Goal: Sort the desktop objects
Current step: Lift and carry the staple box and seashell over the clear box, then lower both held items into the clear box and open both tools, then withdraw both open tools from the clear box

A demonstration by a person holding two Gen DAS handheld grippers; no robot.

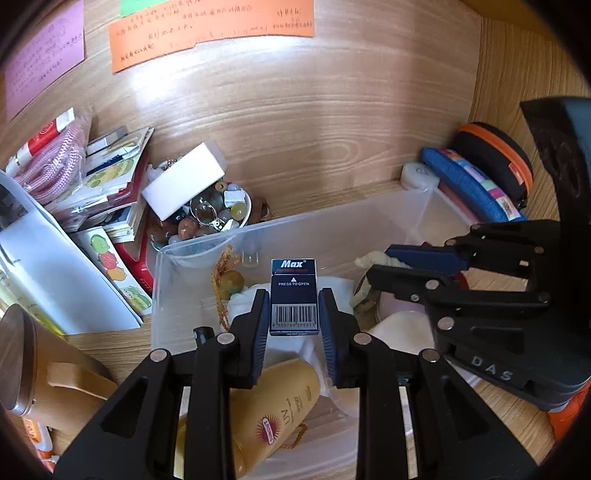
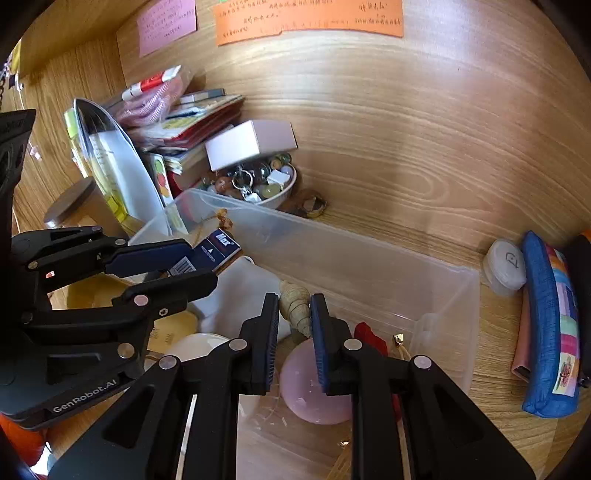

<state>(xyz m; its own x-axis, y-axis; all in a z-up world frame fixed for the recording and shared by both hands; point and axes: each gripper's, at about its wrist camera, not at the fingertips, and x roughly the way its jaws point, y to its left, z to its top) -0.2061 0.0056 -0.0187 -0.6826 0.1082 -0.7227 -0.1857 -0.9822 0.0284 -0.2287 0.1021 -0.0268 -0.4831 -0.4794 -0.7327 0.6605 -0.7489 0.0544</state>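
Left gripper (image 1: 293, 314) clamps a small, stiff, light navy staple box (image 1: 293, 295) by its flat sides over the clear plastic bin (image 1: 369, 218), right gripper (image 2: 294, 321) pinching a brittle beige spiral seashell (image 2: 295, 299).

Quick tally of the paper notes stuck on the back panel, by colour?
Orange note: 1
Pink note: 1
Green note, only its lower edge in view: 1
Total: 3
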